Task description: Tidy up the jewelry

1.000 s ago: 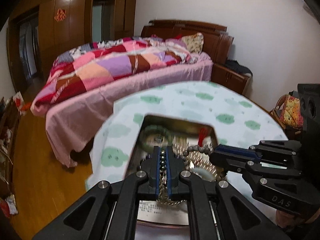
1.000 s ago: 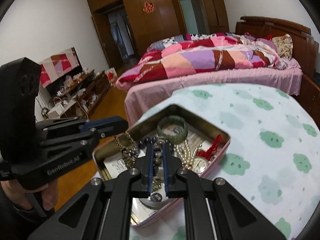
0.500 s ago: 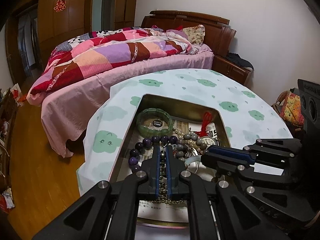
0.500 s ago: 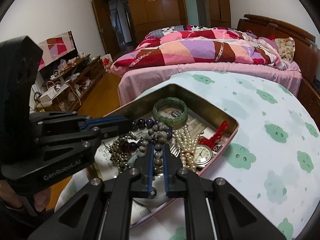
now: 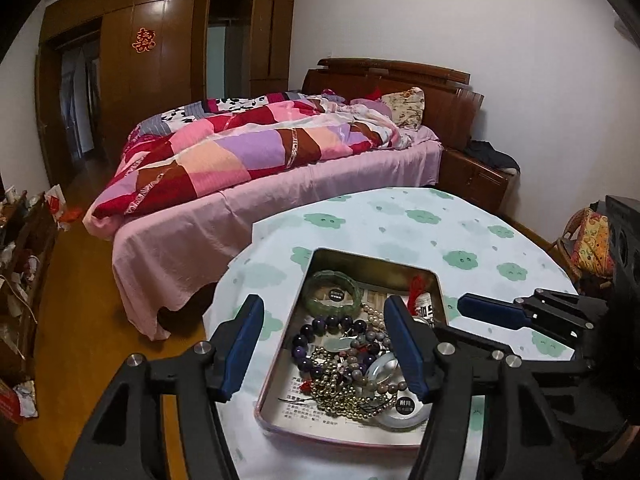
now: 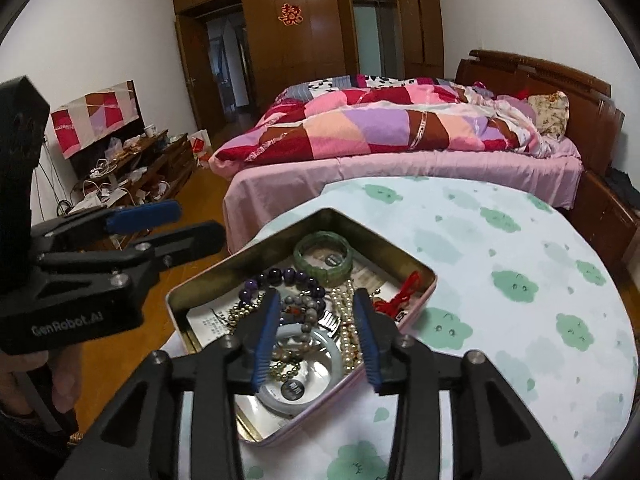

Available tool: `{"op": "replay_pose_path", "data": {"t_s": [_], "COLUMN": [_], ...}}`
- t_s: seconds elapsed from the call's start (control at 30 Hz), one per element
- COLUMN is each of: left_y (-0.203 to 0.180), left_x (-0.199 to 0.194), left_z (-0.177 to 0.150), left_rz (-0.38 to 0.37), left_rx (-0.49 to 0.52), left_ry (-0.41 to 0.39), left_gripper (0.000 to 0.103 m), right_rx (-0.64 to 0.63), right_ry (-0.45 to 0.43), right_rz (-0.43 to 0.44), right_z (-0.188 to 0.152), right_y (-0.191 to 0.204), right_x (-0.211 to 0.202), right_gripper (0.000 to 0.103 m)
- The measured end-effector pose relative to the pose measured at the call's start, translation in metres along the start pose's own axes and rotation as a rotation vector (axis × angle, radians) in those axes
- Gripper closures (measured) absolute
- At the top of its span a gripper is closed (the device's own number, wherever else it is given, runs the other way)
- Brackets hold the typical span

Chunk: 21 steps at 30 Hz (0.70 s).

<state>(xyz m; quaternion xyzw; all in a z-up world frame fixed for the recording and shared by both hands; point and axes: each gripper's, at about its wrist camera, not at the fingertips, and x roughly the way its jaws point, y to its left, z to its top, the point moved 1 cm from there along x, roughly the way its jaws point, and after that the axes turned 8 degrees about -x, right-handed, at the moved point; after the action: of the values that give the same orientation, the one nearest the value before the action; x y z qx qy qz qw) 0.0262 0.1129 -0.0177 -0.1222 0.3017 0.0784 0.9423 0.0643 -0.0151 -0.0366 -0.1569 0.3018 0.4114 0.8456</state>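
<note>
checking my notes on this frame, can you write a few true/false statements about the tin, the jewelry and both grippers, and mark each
1. The jewelry lies in an open tin. True.
2. The green bangle sits on the tablecloth outside the tin. False: it lies inside, at the far end.
3. The left gripper has its jaws spread, nothing clamped. True; they have just been opening.
4. The right gripper grips the purple bead bracelet. False: its jaws are apart, gripping nothing.
5. The tin stands on a cloud-print tablecloth. True.

a home bedroom — a wooden-framed bed [image 5: 280,168] under a patchwork quilt [image 6: 384,128], a wall of dark wardrobes [image 5: 160,60] with a red paper cutting [image 6: 291,15], and a cloth-covered round table [image 6: 520,272] — plainly lived in.
</note>
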Motion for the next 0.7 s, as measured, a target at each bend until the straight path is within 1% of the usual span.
{"op": "replay_pose_path", "data": {"t_s": [0.17, 0.23, 0.33, 0.4, 0.7], "left_y": [-0.001, -0.001, 0.001, 0.002, -0.001], "left_x": [-0.005, -0.009, -0.015, -0.019, -0.026], "left_z": [0.005, 0.006, 0.008, 0.01, 0.013], "left_rz": [0.005, 0.003, 0.007, 0.009, 0.007], "left_rx": [0.003, -0.004, -0.016, -0.025, -0.019], "left_ry": [-0.009, -0.021, -0.041, -0.055, -0.071], "left_gripper": [0.04, 0.04, 0.035, 0.031, 0.031], "right_rx": [-0.015, -0.017, -0.013, -0.016, -0.017], "right_ry": [-0.025, -0.045, -0.074, -0.087, -0.101], "right_rz": [-0.031, -0.054, -0.099, -0.119, -0.137], "right_z": [0.004, 0.005, 0.006, 0.006, 0.007], "right_y": [0.003, 0.001, -0.002, -0.002, -0.004], "right_x": [-0.008, -0.015, -0.027, -0.032, -0.037], "right_gripper": [0.048, 0.046, 0.043, 0.039, 0.035]}}
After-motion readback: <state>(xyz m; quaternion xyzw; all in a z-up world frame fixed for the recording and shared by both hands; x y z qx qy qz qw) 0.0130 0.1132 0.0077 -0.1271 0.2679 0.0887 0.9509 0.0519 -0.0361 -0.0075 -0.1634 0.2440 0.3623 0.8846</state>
